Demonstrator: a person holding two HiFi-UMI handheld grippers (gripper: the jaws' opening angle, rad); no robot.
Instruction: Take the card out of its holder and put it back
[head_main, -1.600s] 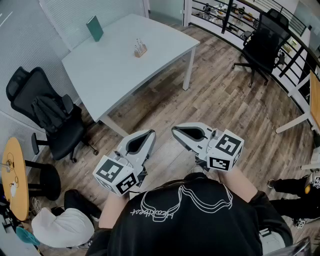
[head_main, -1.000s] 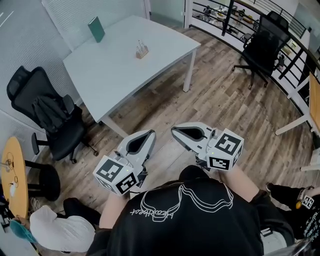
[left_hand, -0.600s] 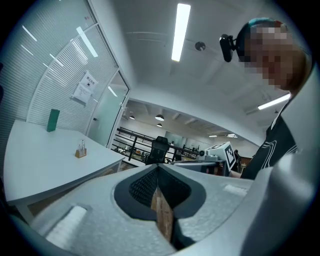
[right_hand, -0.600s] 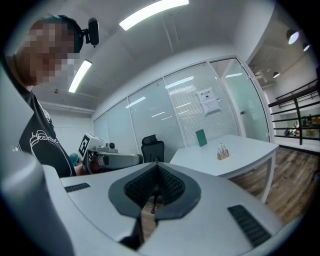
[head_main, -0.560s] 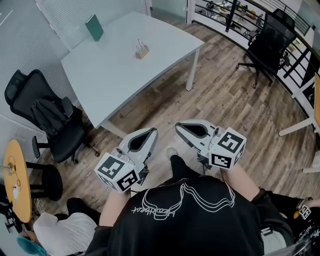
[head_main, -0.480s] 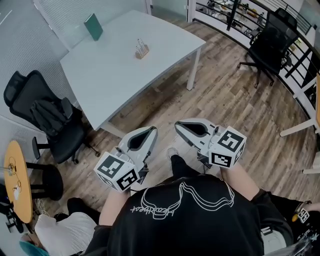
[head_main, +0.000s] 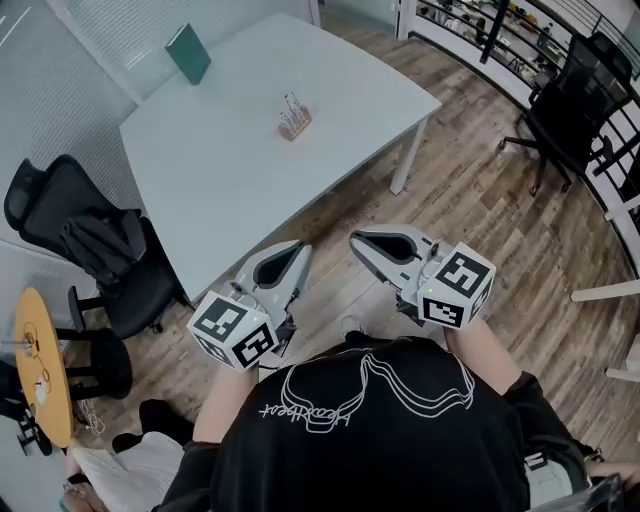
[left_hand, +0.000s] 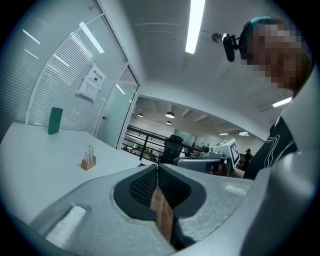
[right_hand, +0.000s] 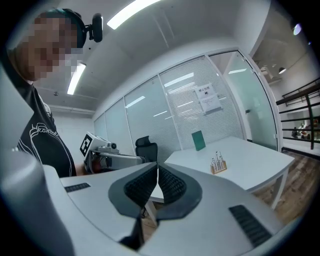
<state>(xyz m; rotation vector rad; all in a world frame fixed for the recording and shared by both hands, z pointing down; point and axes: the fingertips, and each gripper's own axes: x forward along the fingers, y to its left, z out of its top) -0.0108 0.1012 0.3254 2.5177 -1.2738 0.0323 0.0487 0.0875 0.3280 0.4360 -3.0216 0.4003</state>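
Card (head_main: 291, 103) and its small wooden holder (head_main: 294, 127) stand on the white desk (head_main: 200, 170), toward its far right part and well apart from both tools. The card sits upright in the holder's slot with its upper part free, which leaves an edge exposed for pinching. A green upright panel (head_main: 187, 53) stands at the desk's far left corner, and a black office chair (head_main: 95, 250) stands at the desk's left side. The left hand-held gripper (head_main: 298, 247) and the right hand-held gripper (head_main: 356, 238) are carried side by side in front of the person's chest. They are over the wooden floor (head_main: 480, 220), just short of the desk's near edge, and point roughly level toward the desk. This reads as a carrying posture for the approach, with the removal step not yet begun. In the left gripper view the jaws meet at their tips with nothing between the ribbed pads, and the holder (left_hand: 88, 163) shows far off to the left. In the right gripper view the jaws are likewise closed tip to tip and empty, with the holder (right_hand: 218, 167) ahead and to the right. Judged from this layout, one tool would steady the holder while the other opens to take the card.
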